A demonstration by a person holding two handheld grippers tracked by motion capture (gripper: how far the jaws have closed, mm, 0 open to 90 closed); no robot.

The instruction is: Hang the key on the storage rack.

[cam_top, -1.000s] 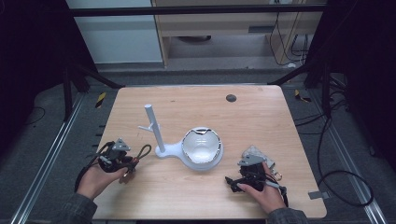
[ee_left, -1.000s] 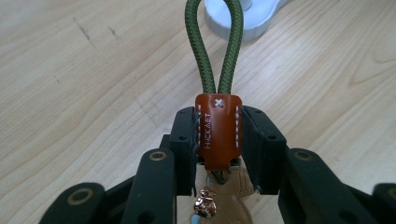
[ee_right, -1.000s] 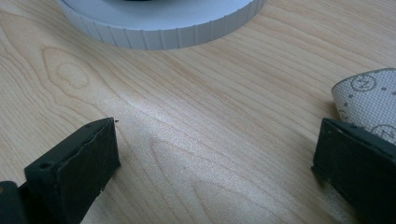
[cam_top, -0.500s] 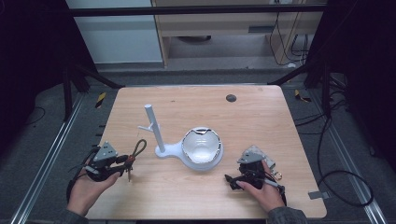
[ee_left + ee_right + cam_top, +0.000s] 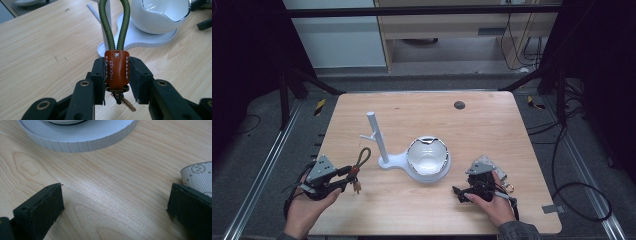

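Observation:
A key fob with a green rope loop (image 5: 115, 22) and a brown leather tag (image 5: 116, 70) is clamped between the jaws of my left gripper (image 5: 116, 75). A small brass key (image 5: 127, 103) hangs under the tag. In the high view my left gripper (image 5: 349, 175) holds the fob's loop (image 5: 362, 157) near the table's front left, just left of the white stand's post (image 5: 377, 136). The stand's white bowl (image 5: 428, 156) sits to the right of the post. My right gripper (image 5: 459, 192) rests open on the wood at the front right, its jaws (image 5: 115, 207) bare and facing the stand's base (image 5: 80, 135).
A pale patterned cloth piece (image 5: 197, 175) lies beside the right jaw; it sits by the right hand (image 5: 499, 175) in the high view. A small dark hole (image 5: 459, 105) marks the table's far side. The table's edge (image 5: 327, 150) drops to a dark floor.
My left hand has drawn back to the left and risen slightly, still gripping the key fob. The right hand has stayed put.

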